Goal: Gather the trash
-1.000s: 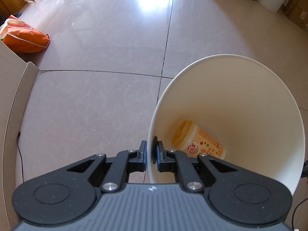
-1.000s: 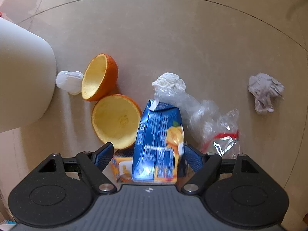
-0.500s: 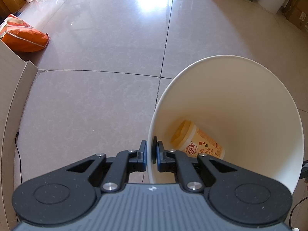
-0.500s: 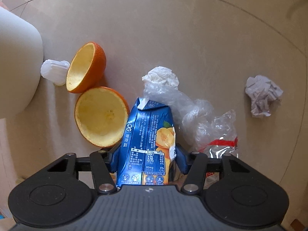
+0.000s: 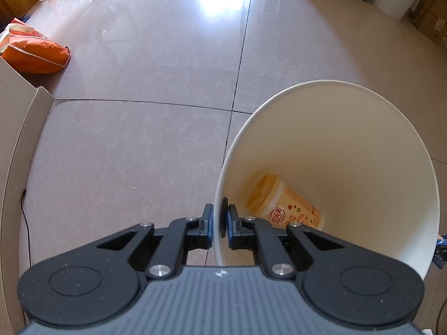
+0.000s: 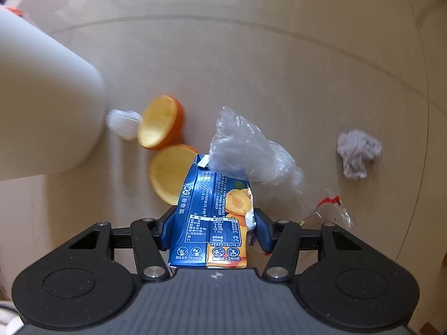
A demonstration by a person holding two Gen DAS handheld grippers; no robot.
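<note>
Juice carton (image 6: 215, 212) now lifted, clamped between right gripper (image 6: 213, 227) fingers

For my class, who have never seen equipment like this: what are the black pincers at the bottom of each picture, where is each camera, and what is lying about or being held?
There is no robot here. A person carries a two-finger gripper in each hand, and a wide-angle camera on each looks forward along its fingers.

In the left-hand view, the left gripper is shut on the rim of a white bucket, which has a yellow cup lying inside.

In the right-hand view, the right gripper points down at the floor and is closed on a blue juice carton.

Below lie two orange halves, a clear plastic bag, crumpled paper, a small wrapper and a small white object. The bucket's outside fills that view's left side.
</note>
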